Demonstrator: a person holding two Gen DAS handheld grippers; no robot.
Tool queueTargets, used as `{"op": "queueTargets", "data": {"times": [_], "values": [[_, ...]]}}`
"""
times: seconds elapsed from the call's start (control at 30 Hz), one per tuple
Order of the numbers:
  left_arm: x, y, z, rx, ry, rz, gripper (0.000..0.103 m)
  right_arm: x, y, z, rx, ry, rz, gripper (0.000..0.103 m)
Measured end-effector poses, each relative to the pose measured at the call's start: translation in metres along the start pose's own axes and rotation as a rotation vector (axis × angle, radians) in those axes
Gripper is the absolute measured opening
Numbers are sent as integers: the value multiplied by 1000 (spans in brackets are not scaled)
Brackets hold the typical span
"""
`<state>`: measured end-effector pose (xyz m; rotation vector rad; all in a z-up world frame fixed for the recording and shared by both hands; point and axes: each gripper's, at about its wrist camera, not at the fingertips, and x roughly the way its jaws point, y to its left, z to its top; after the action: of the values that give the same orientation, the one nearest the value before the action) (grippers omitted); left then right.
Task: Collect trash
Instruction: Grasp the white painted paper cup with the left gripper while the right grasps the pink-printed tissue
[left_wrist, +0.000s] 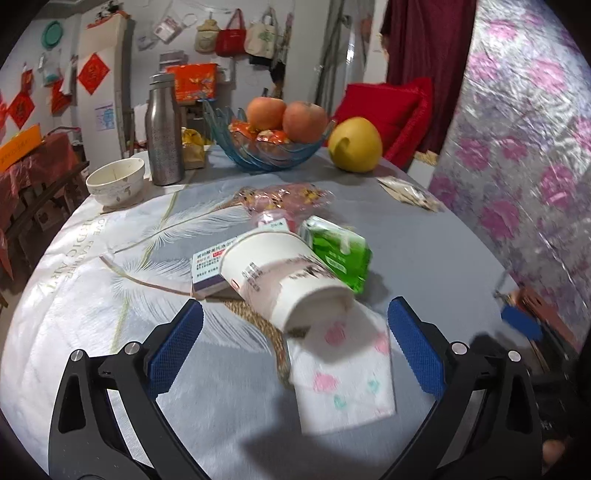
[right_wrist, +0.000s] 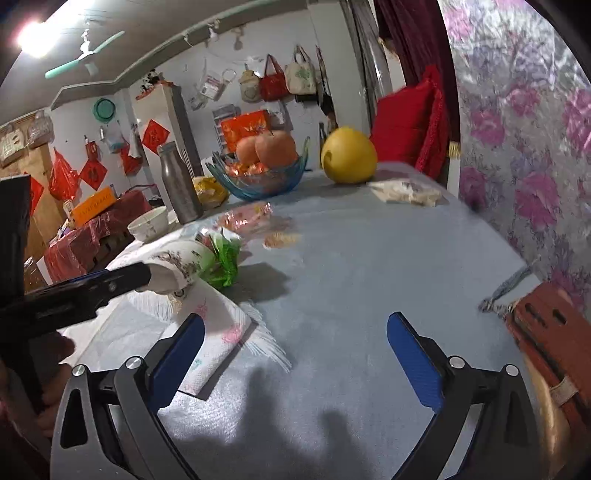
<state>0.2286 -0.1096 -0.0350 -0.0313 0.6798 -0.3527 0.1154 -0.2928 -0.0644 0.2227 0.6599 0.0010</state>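
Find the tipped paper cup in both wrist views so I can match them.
Left wrist: paper cup lies on its side at centre, just ahead of the open fingers, base resting on the napkin.
Right wrist: cup at left, partly behind the left gripper.
Shared landmark: green packet beside the cup.

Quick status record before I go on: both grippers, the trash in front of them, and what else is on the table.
left gripper: open, fingers either side of the paper cup's base, not pressing it
right gripper: open, nothing between fingers, over bare tablecloth
paper cup: lying on its side, base towards the left gripper
napkin: flat, under the cup's base end
green packet: behind the cup, touching it
small box: left of the cup
not trash: fruit bowl, bottle, white bowl, pomelo
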Motion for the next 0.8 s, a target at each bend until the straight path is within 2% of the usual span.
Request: {"op": "queueTargets", "data": {"times": [0.13,0.23,0.3,0.4,0.5,0.6,0.67,0.8], "values": [[15,11,-4,-56,-26,7,96,5,0,-1,10,37,-3,97],[24,16,-3,-89,11,-10,96,9,-2,0,23,53,3,97],[20,14,-1,-77,-19,-19,96,11,-2,-1,32,70,2,97],[20,4,2,-27,-45,30,96,13,0,-1,25,78,-2,97],[24,-1,8,-30,-68,45,96,11,7,-2,-8,65,-29,97],[42,3,12,-49,-25,81,98,12,16,-3,-56,67,-43,97],[51,13,12,-90,29,52,97,12,21,-4,-81,67,-51,97],[43,43,6,-193,30,41,97,11,24,-5,-104,70,-46,97]]}}
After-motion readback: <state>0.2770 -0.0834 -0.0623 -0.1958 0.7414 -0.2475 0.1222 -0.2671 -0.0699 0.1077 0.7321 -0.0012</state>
